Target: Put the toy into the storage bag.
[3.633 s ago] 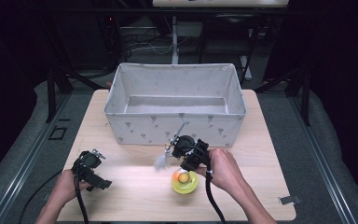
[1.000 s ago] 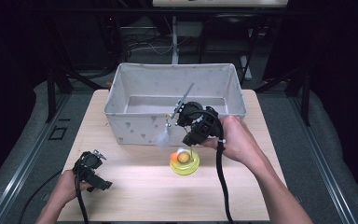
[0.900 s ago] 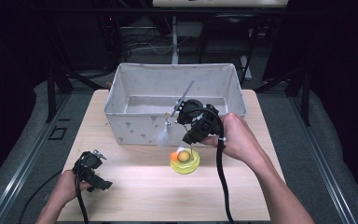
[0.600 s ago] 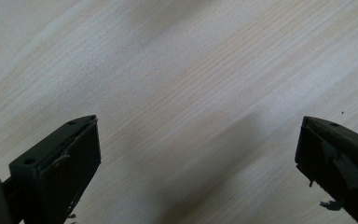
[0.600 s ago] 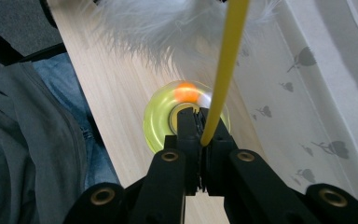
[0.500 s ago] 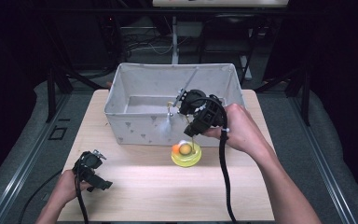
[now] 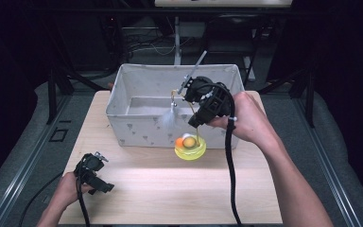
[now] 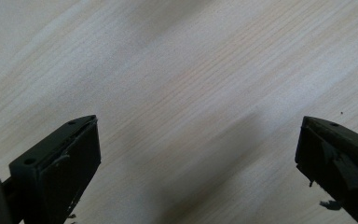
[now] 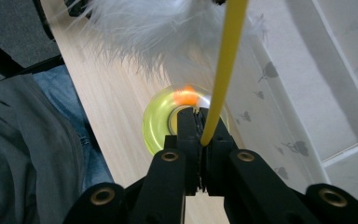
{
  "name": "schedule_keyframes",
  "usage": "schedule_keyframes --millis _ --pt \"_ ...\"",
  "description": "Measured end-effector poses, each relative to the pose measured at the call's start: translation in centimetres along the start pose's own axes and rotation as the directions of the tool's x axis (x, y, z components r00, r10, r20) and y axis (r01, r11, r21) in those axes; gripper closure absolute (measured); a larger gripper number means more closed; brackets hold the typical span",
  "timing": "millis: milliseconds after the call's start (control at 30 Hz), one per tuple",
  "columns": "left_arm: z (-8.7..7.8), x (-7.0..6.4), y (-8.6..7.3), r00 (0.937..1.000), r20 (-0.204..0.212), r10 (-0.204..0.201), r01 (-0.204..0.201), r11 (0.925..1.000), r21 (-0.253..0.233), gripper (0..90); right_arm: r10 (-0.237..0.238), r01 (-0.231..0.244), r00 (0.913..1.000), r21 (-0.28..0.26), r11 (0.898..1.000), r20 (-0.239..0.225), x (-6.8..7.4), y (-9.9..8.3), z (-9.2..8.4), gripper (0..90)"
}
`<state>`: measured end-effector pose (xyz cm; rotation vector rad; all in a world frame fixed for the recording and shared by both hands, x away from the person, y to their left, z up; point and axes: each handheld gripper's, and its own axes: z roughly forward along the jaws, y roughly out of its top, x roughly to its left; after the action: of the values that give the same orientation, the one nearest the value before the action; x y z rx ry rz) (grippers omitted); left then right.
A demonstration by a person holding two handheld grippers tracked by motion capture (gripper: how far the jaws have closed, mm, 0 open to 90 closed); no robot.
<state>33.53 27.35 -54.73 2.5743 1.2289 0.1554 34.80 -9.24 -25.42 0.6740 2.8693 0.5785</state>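
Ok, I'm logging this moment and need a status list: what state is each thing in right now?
right gripper: shut on the yellow stem, raised at the bin's front wall
yellow stem: pinched at its lower end, rising up between the jaws
white feather: hanging in the air before the bin
yellow disc toy: below the gripper, near the bin's front
fabric bin: upright, open-topped
left gripper: open, over bare table

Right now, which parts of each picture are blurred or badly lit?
High view: surroundings dark, table bright. Right gripper view: white feather and yellow disc blurred, yellow stalk sharper. Left gripper view: soft shadows on the wood, the jaws dark.
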Motion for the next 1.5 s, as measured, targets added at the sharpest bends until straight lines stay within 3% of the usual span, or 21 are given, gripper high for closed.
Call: schedule_keyframes --millis 467,733,1500 --pt "0.0 0.0 0.0 1.0000 -0.003 0.003 -0.003 1.0000 0.003 0.2 0.022 -0.021 0.9996 -0.020 1.000 0.016 -1.5 1.5 -2.3 88.2" --pt "0.0 0.0 0.0 1.0000 -0.001 0.004 -0.004 1.0000 0.007 0.2 0.042 -0.042 0.9986 -0.005 0.999 0.033 -3.1 2.7 -3.6 88.2" --pt "0.1 0.0 0.0 1.0000 0.008 -0.002 0.002 0.9999 0.013 0.2 0.110 -0.114 0.9897 0.042 0.993 0.092 -6.5 5.3 -4.9 88.1"
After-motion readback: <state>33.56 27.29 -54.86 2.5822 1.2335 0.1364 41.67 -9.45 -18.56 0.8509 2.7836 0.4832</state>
